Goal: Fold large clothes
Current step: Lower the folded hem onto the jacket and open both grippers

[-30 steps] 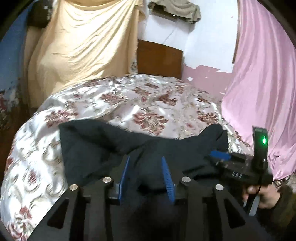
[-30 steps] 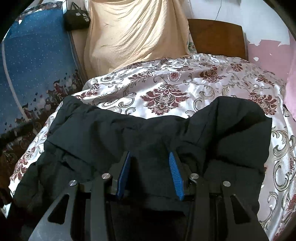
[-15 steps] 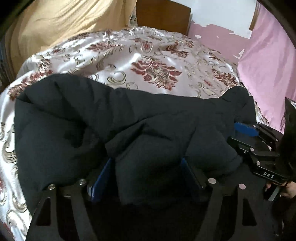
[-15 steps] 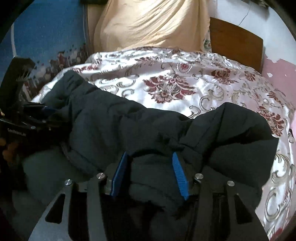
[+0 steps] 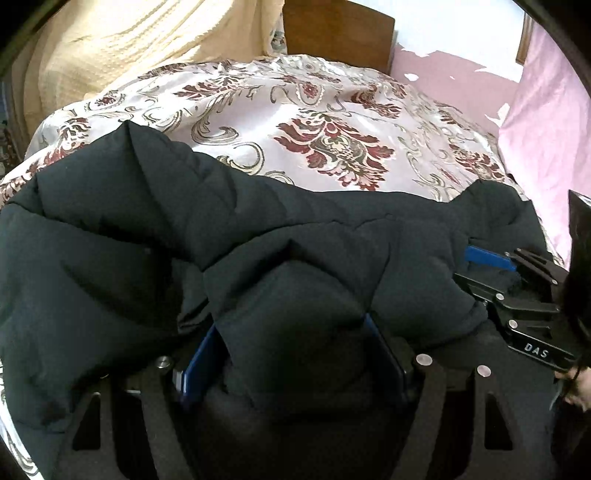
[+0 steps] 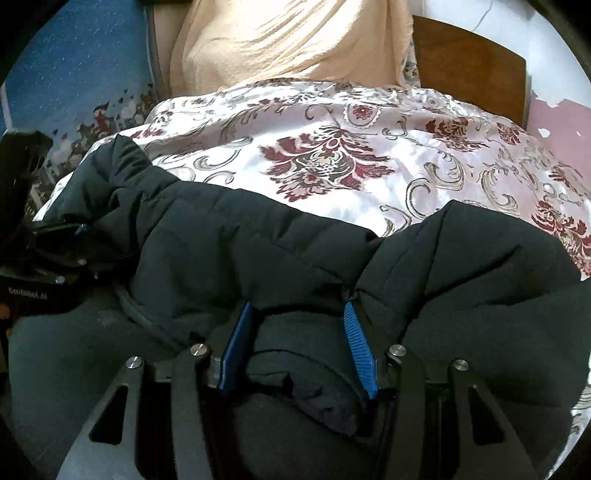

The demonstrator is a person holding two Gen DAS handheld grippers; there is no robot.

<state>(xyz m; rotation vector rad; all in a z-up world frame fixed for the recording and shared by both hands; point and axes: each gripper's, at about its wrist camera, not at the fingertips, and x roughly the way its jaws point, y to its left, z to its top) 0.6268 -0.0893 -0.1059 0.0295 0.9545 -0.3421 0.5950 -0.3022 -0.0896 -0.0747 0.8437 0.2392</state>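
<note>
A large black padded jacket (image 5: 155,240) lies across the near part of the bed; it also fills the lower right wrist view (image 6: 240,243). My left gripper (image 5: 295,332) is shut on a thick fold of the jacket, with its blue pads (image 5: 199,365) pressed against the bunched fabric. My right gripper (image 6: 299,328) is shut on another fold of the jacket, blue pads (image 6: 360,350) on both sides of it. The right gripper also shows at the right edge of the left wrist view (image 5: 517,295). The left gripper shows at the left edge of the right wrist view (image 6: 40,266).
The bed has a shiny floral cover (image 5: 332,122) beyond the jacket. A wooden headboard (image 5: 336,33) stands at the far end. A cream cloth (image 6: 288,40) hangs at the back, a pink curtain (image 5: 550,122) at the right, a blue patterned surface (image 6: 74,66) at the left.
Both grippers have moved forward and lower over the bed, carrying the jacket's near edge up over its body. The jacket now fills more of both views.
</note>
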